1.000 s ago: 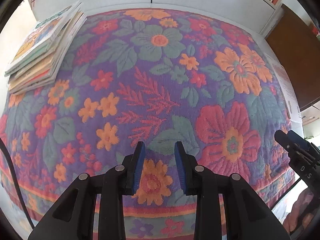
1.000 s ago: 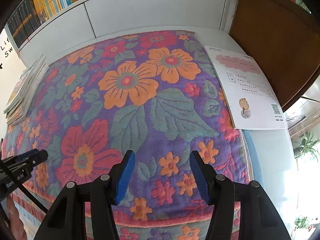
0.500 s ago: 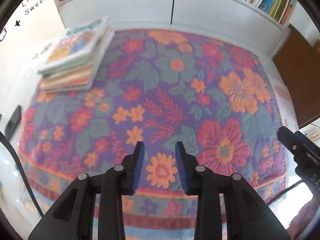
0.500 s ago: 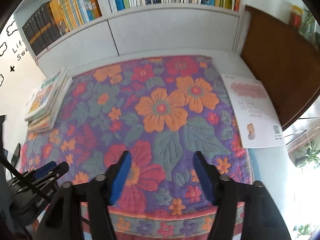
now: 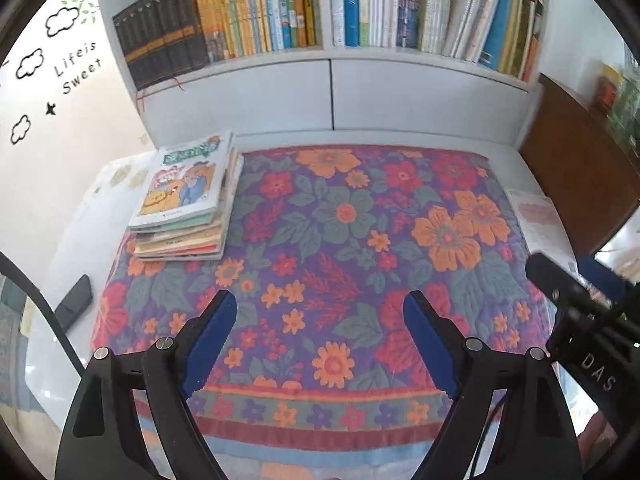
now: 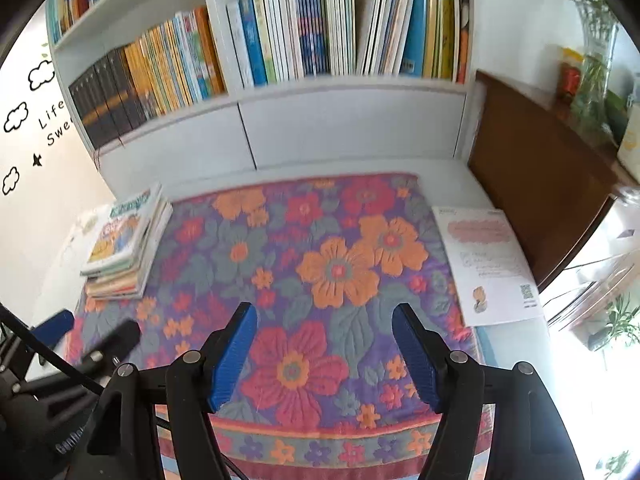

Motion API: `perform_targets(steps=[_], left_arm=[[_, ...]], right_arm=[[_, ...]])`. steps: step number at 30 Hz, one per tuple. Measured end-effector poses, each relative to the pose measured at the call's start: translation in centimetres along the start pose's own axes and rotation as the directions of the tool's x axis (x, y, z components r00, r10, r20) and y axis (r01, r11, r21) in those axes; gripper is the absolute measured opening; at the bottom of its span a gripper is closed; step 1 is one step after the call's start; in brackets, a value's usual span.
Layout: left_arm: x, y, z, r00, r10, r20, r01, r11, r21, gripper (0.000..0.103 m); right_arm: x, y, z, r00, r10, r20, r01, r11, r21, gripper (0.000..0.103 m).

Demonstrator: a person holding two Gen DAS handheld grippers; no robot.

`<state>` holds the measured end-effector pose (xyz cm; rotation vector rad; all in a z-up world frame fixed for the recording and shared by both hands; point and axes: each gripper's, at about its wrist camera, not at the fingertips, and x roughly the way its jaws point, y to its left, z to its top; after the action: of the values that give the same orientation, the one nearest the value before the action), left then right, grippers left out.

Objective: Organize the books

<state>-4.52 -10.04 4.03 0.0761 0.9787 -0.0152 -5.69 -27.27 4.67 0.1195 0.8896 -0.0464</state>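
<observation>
Left wrist view: left claw (image 5: 316, 312) spread wide, having just been opening, nothing between its blue pads (image 5: 210, 340), hanging over the floral cloth (image 5: 344, 216) on the white desk (image 5: 92, 216). Stack of books (image 5: 186, 200) lying flat at the cloth's far left corner, cartoon cover on top. Dark phone (image 5: 74, 302) on bare desk left of the cloth. Shelf of upright books (image 5: 320, 8) behind. Right claw's tip at the right edge. Right wrist view: right claw (image 6: 324, 344) parted too, also just been opening, empty, above a large red flower. Same stack (image 6: 126, 248) at far left; printed sheet (image 6: 490, 264) on the desk right of the cloth; brown cabinet (image 6: 536, 176) beyond.
</observation>
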Motion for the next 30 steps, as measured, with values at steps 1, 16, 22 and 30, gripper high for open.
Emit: perform_targets(steps=[1,16,22,30], left_arm=[[-0.1,-0.1,-0.1,1.0,-0.009,-0.009,0.009,1.0,-0.004,0.085],[-0.3,-0.2,-1.8,0.997,-0.045,-0.056,0.042,0.998,-0.056,0.085],[-0.3,-0.7,-1.8,0.997,-0.048,-0.061,0.046,0.999,-0.021,0.085],[-0.5,-0.5,-1.6,0.997,-0.047,-0.055,0.047,0.999,-0.016,0.085]], right_arm=[[-0.4,0.1,0.1,1.0,-0.004,0.007,0.004,1.0,-0.001,0.071],[-0.6,0.5,-0.4,1.0,-0.003,-0.007,0.003,1.0,0.027,0.071],[-0.3,1.0,-0.8,1.0,0.001,-0.02,-0.001,1.0,0.014,0.071],[-0.3,1.4,-0.8,1.0,0.009,-0.019,-0.009,1.0,0.011,0.071]])
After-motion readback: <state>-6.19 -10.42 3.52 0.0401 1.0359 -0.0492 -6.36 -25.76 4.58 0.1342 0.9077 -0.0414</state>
